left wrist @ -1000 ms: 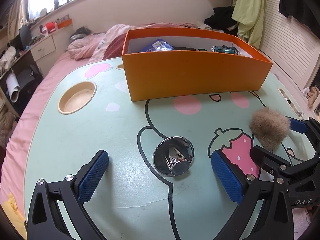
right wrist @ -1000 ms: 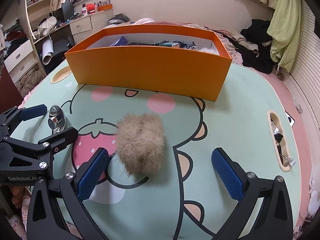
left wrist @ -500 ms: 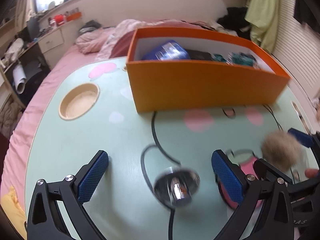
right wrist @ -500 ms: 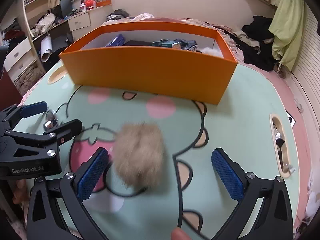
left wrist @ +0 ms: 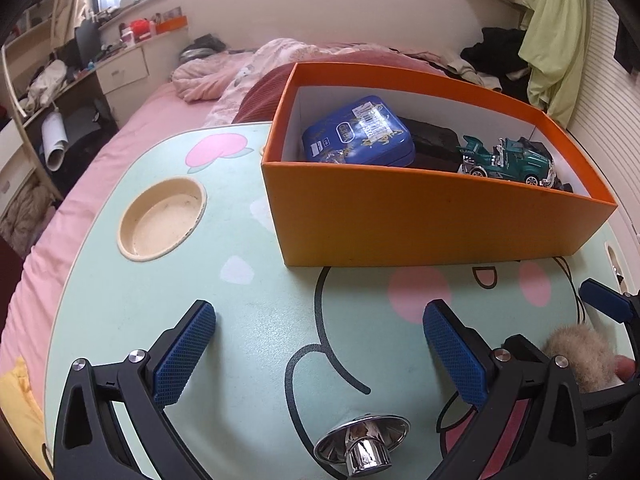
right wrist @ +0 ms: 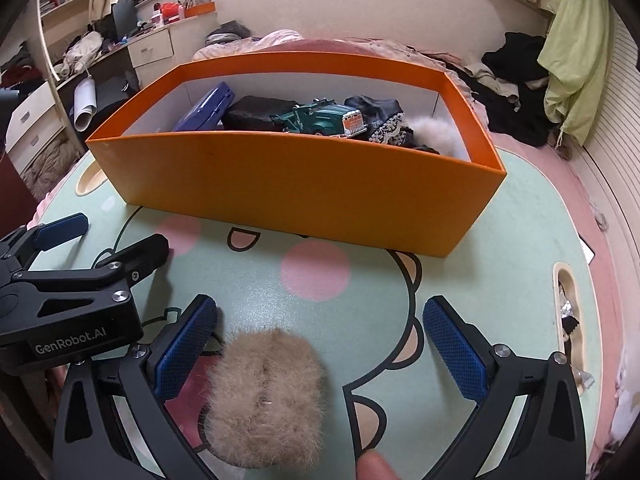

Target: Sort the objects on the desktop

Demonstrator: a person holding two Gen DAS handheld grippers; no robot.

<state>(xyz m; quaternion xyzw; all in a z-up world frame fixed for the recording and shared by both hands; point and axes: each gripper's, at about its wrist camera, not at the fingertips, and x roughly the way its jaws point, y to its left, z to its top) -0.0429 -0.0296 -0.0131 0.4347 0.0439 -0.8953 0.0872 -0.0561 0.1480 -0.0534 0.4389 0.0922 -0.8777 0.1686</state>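
My left gripper (left wrist: 320, 356) is open low over the mint cartoon table (left wrist: 248, 340). A chrome funnel-shaped metal piece (left wrist: 362, 446) stands on the table between its fingers, close to the camera at the bottom edge. My right gripper (right wrist: 320, 350) is also open. A tan fur ball (right wrist: 264, 396) lies between its fingers, nearer the left finger (right wrist: 184, 348). The fur ball (left wrist: 580, 356) also shows at the right of the left wrist view. Behind both stands an orange box (right wrist: 296, 184) holding a blue tin (left wrist: 356, 132) and a green toy truck (left wrist: 508, 158).
The left gripper (right wrist: 108, 236) sits just left of the right one, close to it. A person's fingertip (right wrist: 372, 464) shows at the bottom edge. The table has a round cup recess (left wrist: 162, 218) at the left and a slot (right wrist: 568, 312) with small items at the right. A bed lies beyond.
Both grippers have advanced toward the box and stay open. The chrome piece and the fur ball now sit lower in the views, deeper between the fingers.
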